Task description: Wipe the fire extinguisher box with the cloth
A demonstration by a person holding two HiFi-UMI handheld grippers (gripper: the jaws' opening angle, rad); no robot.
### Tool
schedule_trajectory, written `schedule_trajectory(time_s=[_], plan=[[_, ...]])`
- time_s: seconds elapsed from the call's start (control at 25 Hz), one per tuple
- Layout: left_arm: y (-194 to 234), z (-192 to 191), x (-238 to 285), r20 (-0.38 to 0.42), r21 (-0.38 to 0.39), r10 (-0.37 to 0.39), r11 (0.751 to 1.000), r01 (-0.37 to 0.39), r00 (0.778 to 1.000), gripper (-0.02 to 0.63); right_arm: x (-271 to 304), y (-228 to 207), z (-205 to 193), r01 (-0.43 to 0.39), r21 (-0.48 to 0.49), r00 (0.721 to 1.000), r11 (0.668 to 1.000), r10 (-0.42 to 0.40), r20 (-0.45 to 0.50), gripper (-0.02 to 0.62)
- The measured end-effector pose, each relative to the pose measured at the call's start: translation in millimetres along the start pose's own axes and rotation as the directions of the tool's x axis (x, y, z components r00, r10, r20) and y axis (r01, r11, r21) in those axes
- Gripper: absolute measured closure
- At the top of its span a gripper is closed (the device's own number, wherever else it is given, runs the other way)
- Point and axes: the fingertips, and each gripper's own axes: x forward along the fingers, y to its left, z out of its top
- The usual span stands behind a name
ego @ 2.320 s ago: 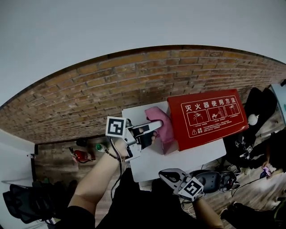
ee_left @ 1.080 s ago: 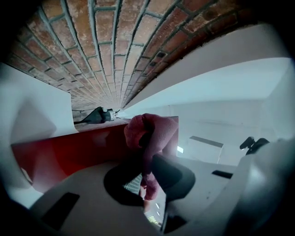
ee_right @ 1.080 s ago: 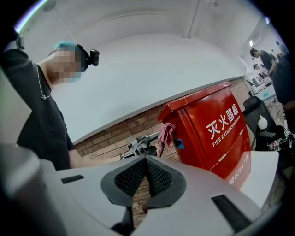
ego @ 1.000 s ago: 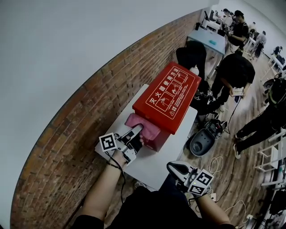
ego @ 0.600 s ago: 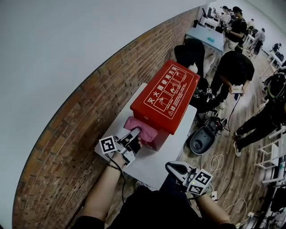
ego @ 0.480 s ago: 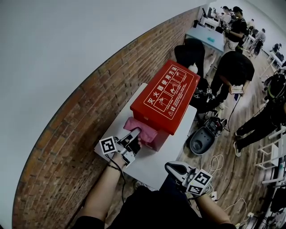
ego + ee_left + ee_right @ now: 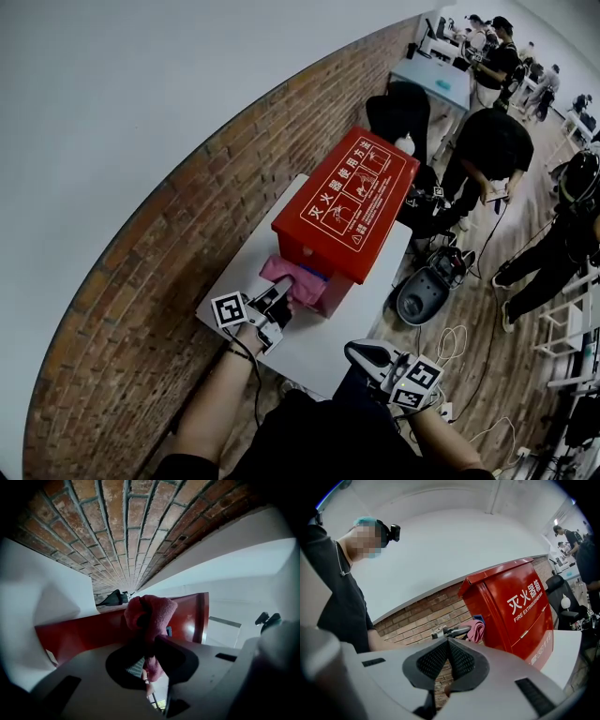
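Observation:
A red fire extinguisher box with white print stands on a white table against the brick wall. My left gripper is shut on a pink cloth and holds it against the box's near end wall. In the left gripper view the cloth bunches between the jaws in front of the red box. My right gripper hangs below the table's near edge, jaws closed on nothing. Its own view shows the box and the cloth from the side.
A brick wall runs along the table's far side. Several people stand at the right by a second table. Bags and cables lie on the wooden floor beside the table.
The cloth and my left gripper have slid a little down the box's end wall, toward the table. The right gripper has stayed in place.

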Motion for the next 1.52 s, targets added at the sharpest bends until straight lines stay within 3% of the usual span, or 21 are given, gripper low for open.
schedule_trajectory(time_s=[1.08,1.52], plan=[[69,-12,-19,0.01,-0.022,0.184,0.983,-0.184,0.983,0.541,-10,0,-6,0.028,-0.005,0.999,1.0,-0.028,-0.016,0.575],[88,-15,-22,0.013,-0.041,0.216,0.976,-0.215,0.976,0.541,-10,-3,-4,0.03,-0.013,0.999,0.999,-0.031,-0.033,0.575]])
